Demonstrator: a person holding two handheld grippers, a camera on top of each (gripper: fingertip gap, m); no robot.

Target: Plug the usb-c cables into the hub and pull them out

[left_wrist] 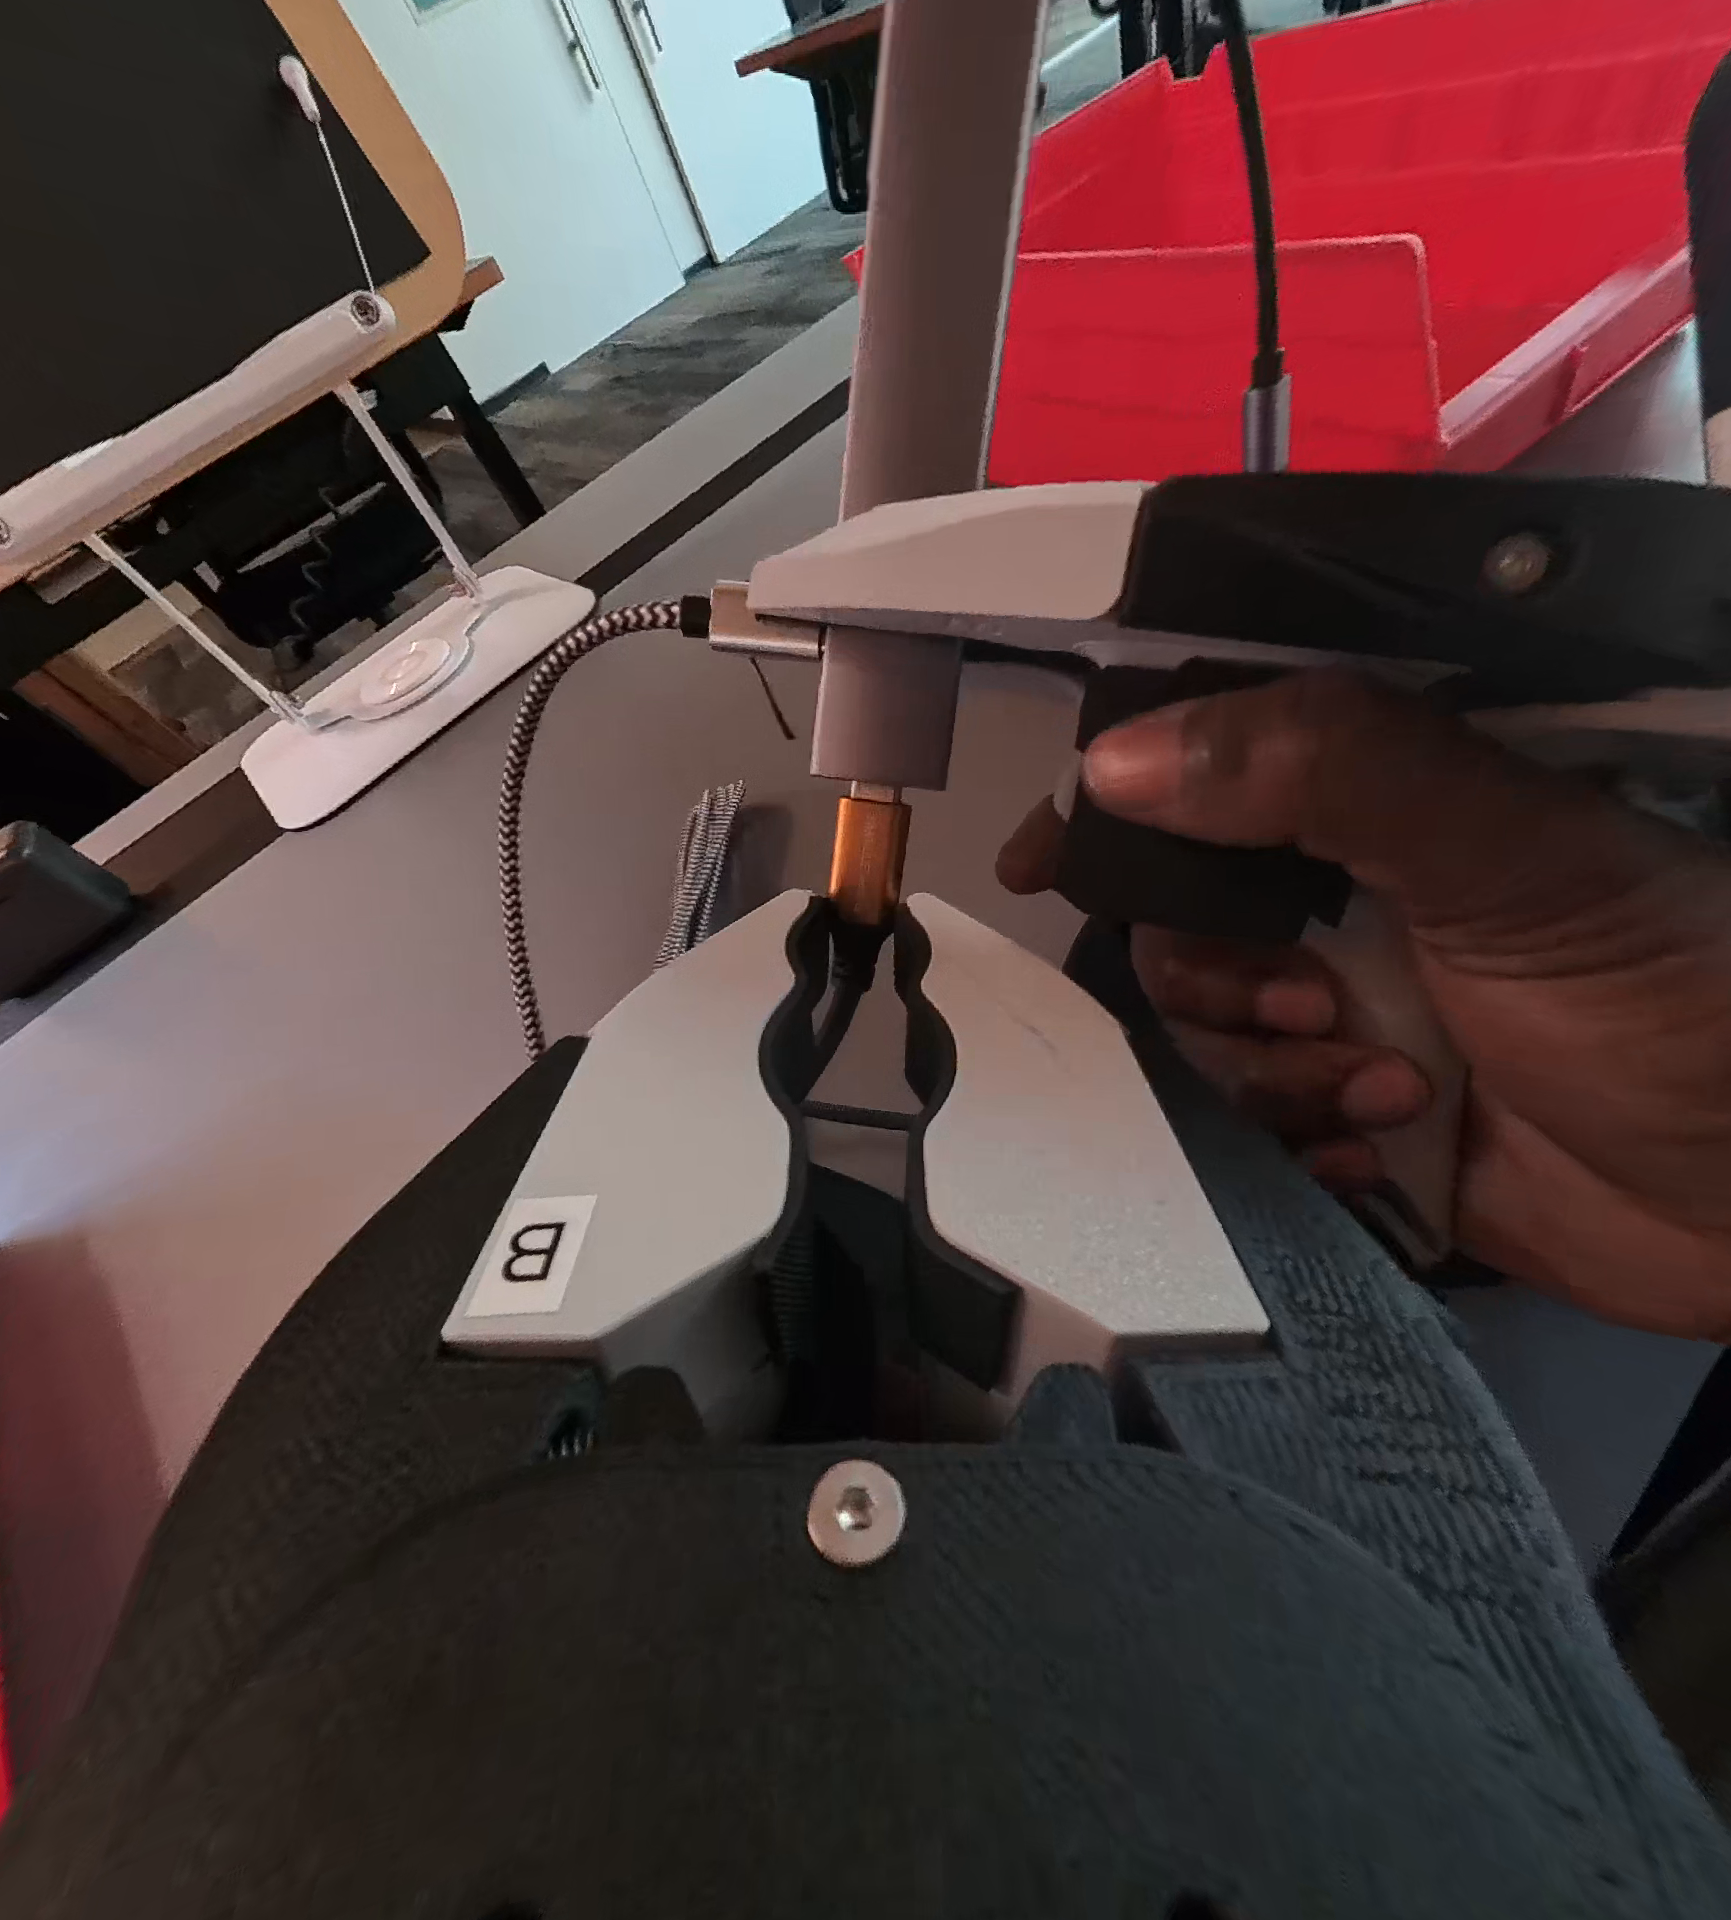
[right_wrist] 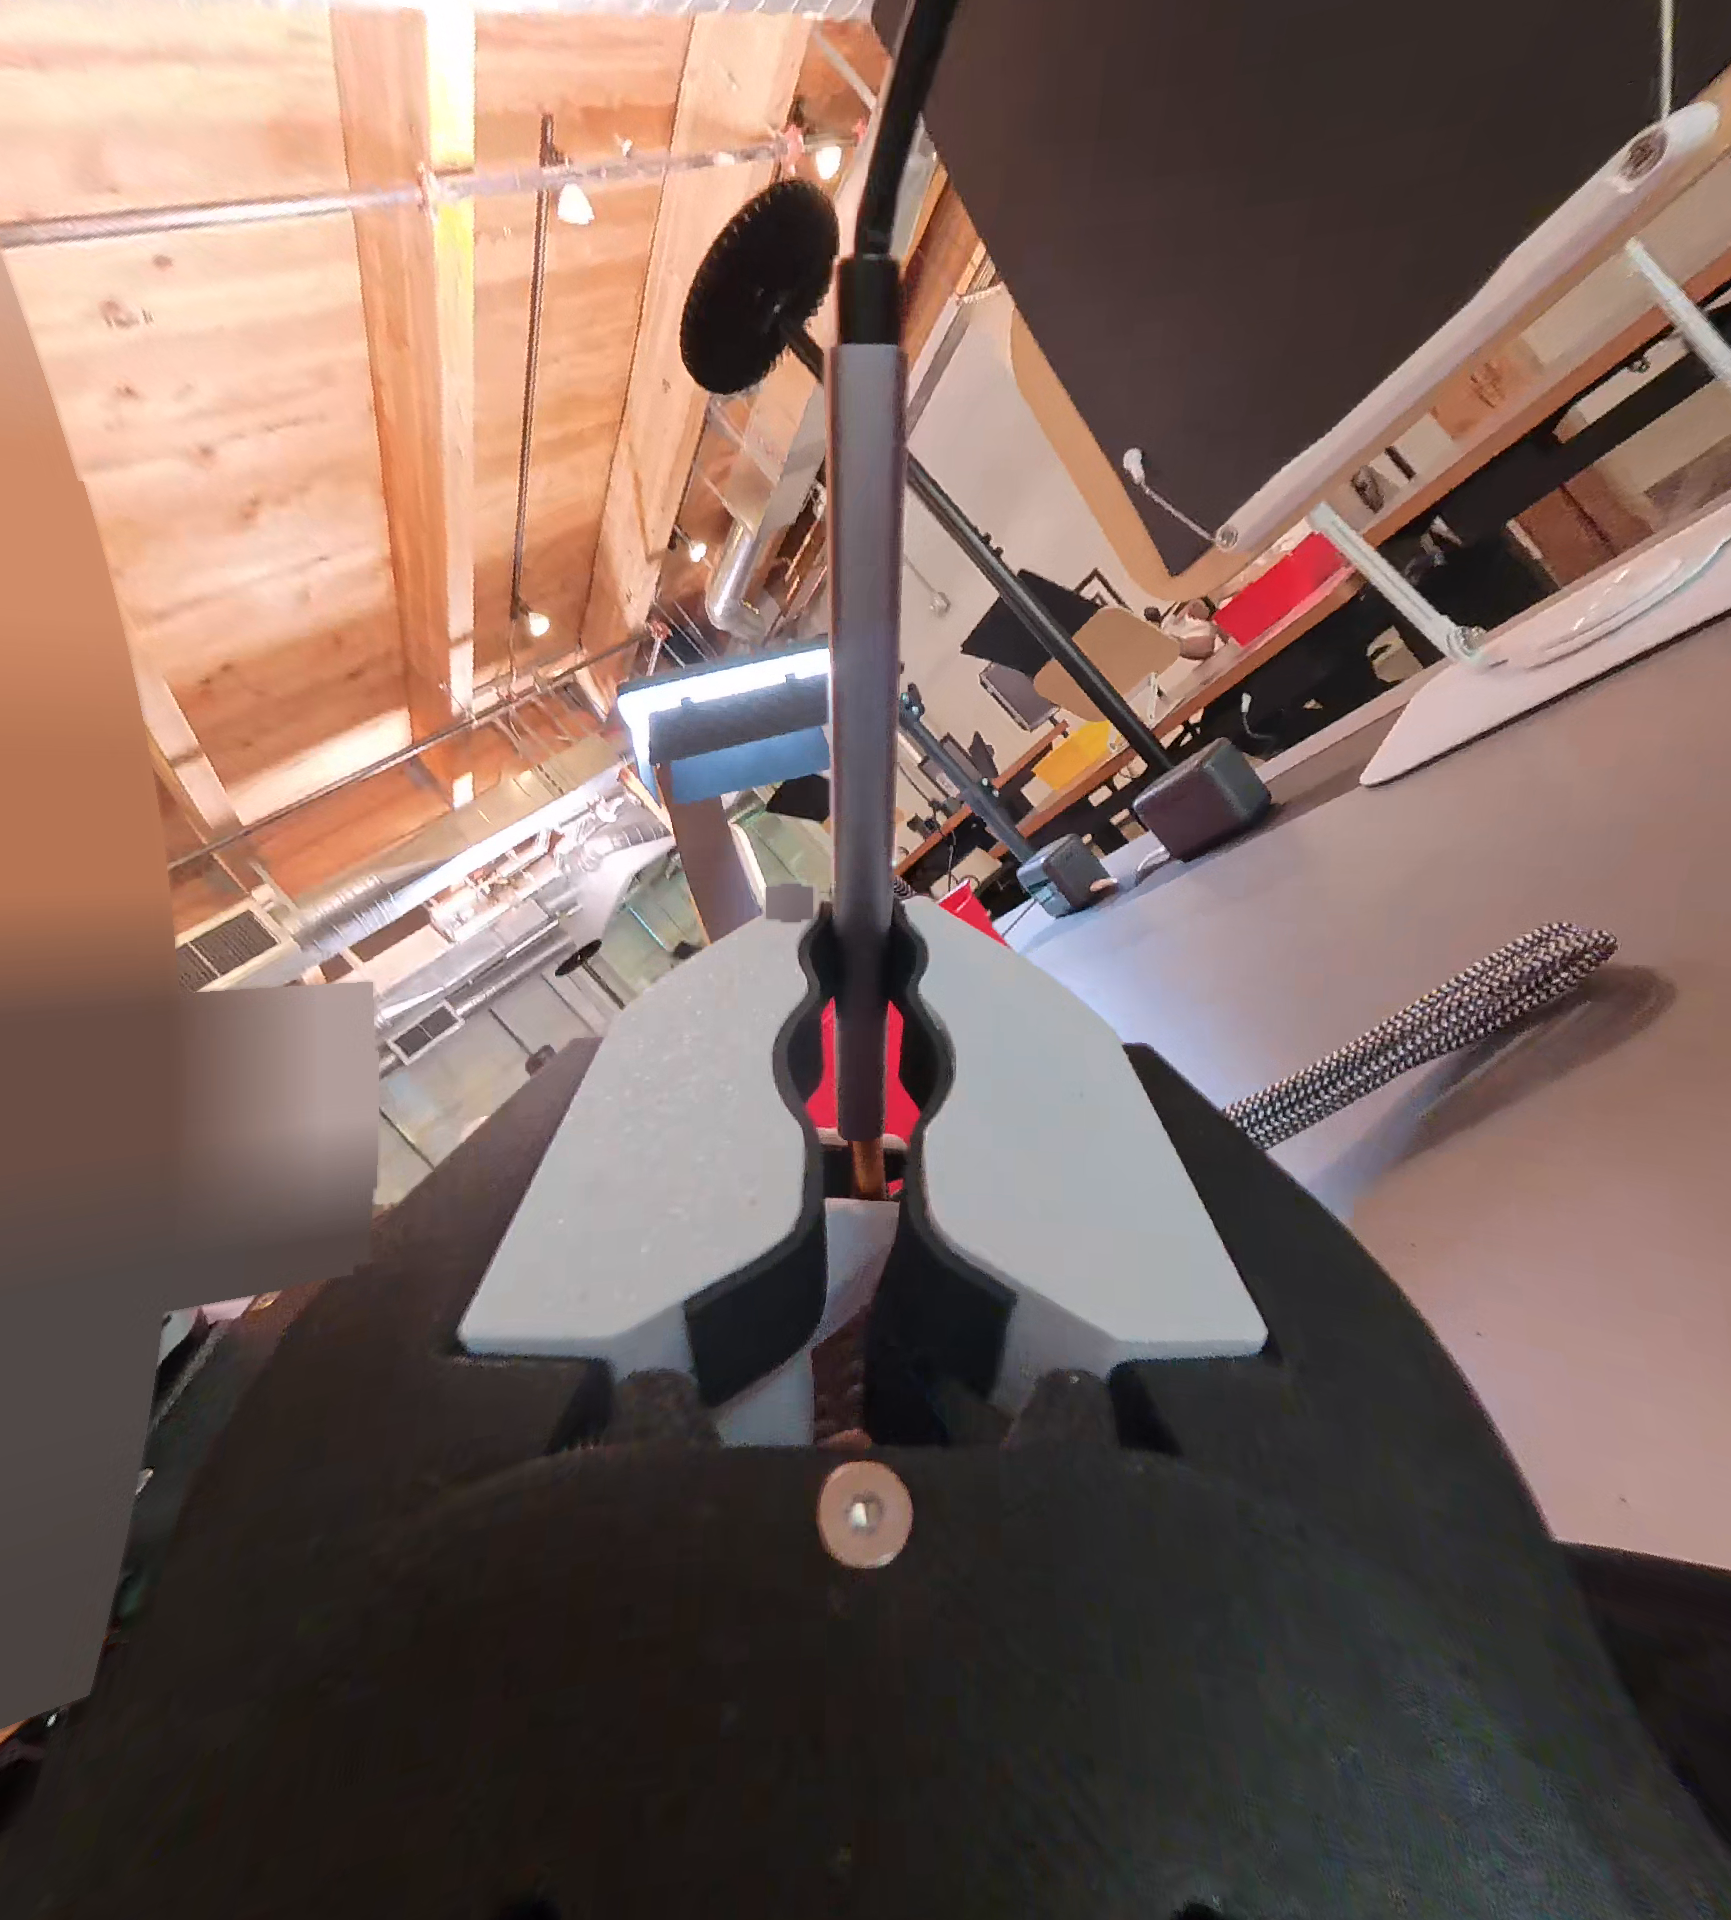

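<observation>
grey table point(left_wrist: 217, 1039) under all | hub point(left_wrist: 928, 260) held upright, right gripper point(right_wrist: 863, 935) clamped on it to brace | left gripper point(left_wrist: 861, 914) pinching orange usb-c plug point(left_wrist: 869, 857), tip at hub's bottom port, seating unclear

Two close wrist views — left facing across the table point(left_wrist: 321, 1039), right tilted ceilingward — hub point(left_wrist: 928, 312) shared.

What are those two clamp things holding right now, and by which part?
The left gripper pinches the orange cable plug at its rear end. The right gripper clamps the grey hub near its lower end.
</observation>
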